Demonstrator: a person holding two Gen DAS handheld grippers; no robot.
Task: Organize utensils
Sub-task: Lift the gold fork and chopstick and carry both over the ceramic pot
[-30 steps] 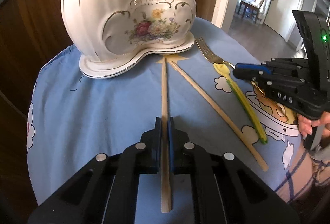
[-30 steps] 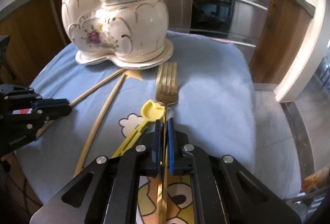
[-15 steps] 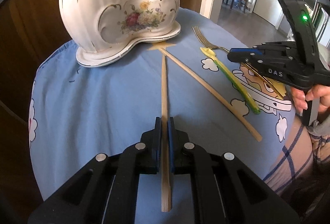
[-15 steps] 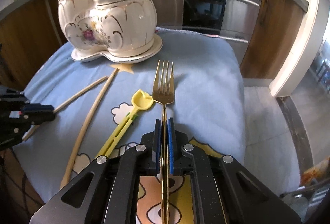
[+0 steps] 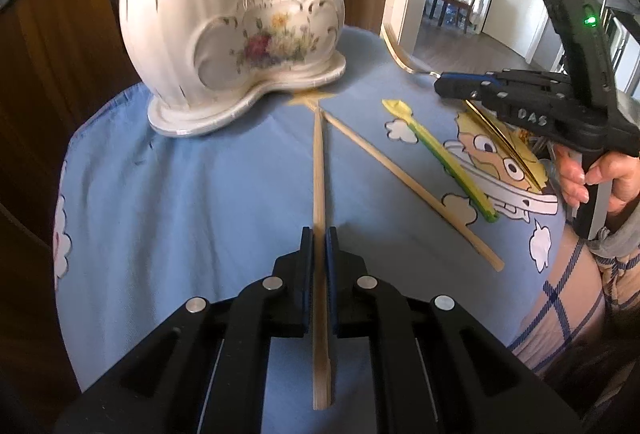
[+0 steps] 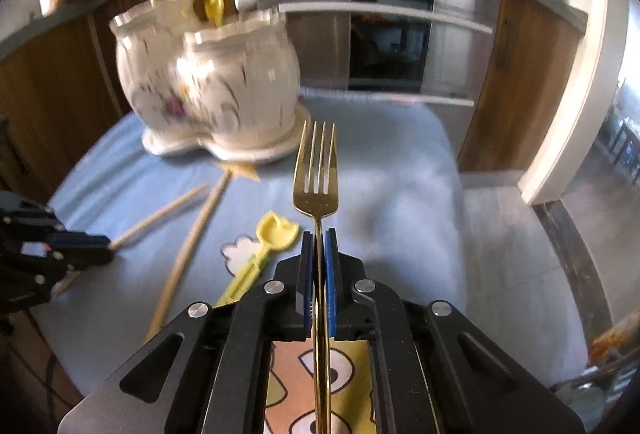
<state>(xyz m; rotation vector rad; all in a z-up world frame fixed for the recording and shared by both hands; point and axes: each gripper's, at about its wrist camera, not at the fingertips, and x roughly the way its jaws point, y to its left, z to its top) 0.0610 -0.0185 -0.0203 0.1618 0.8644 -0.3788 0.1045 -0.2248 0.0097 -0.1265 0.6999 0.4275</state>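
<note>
Ceramic holder blurred in rt view; gold fork handle partly hidden behind right claw.

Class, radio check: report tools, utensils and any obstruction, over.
Left tool shut on chopstick. Right tool shut on gold fork. Second chopstick and yellow spoon on the cloth. Holder unobstructed.

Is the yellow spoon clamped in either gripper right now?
No: the yellow spoon lies loose on the blue cloth, while the left gripper clamps a chopstick and the right gripper a gold fork.
</note>
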